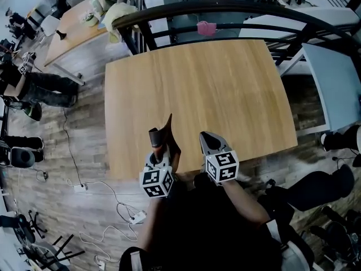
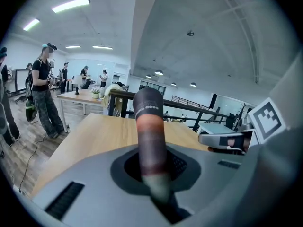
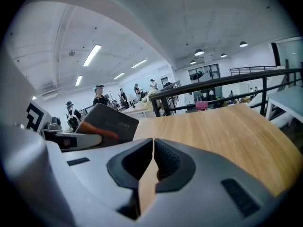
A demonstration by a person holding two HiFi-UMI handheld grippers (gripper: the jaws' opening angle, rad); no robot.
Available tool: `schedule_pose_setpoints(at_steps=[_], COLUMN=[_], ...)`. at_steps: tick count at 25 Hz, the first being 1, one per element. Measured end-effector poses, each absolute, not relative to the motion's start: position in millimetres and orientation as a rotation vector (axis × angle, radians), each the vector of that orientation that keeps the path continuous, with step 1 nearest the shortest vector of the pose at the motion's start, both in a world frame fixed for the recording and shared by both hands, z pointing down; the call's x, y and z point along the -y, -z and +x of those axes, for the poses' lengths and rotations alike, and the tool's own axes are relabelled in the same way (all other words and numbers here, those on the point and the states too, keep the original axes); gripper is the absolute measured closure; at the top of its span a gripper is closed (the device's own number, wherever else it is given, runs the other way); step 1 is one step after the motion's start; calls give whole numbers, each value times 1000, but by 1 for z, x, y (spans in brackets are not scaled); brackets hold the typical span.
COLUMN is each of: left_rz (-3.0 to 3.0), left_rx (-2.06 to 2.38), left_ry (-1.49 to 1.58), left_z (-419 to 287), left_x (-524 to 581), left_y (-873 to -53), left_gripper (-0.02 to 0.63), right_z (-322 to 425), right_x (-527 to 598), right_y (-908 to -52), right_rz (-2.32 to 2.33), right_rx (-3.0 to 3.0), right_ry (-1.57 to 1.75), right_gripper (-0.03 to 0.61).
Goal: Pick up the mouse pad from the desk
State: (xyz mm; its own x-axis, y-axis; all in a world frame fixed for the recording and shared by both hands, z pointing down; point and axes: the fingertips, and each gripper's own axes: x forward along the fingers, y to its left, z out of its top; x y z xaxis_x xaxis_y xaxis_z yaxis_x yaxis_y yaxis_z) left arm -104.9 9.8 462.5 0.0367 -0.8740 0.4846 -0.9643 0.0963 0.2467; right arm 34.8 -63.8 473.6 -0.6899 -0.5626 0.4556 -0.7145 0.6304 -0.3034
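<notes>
The thin dark mouse pad with a rust-orange band [image 1: 164,138] is pinched at its lower end in the jaws of the left gripper [image 1: 160,153]. It stands on edge, sticking up above the near edge of the pale wooden desk [image 1: 214,83], and looks clear of the desk top. To finish this lift well, I'd say keep that pinch firm and carry the pad straight up from the desk. The free end is bendy and could flop or swing. The right gripper [image 1: 207,142] sits just beside the left one over the same near edge, its jaws pressed together on nothing, and is best kept out of the pad's way. Both grippers slant down toward the desk, with the person's arms drawn in close to the body.
</notes>
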Motion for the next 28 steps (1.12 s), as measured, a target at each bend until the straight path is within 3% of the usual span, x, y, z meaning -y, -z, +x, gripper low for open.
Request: schedule_pose_setpoints(at_steps=[14, 28], left_rz=[1884, 1922], left_rx=[1809, 1778], left_ry=[-211, -201], left_z=[-154, -156], left_x=[-48, -54], left_y=[-440, -440], left_gripper=[571, 571], right_z=[-10, -18], right_x=[19, -3], right_y=[-435, -413], right_rz=[1115, 1099], right_rx=[2570, 2619], right_ry=[-574, -507], right_gripper=[543, 546])
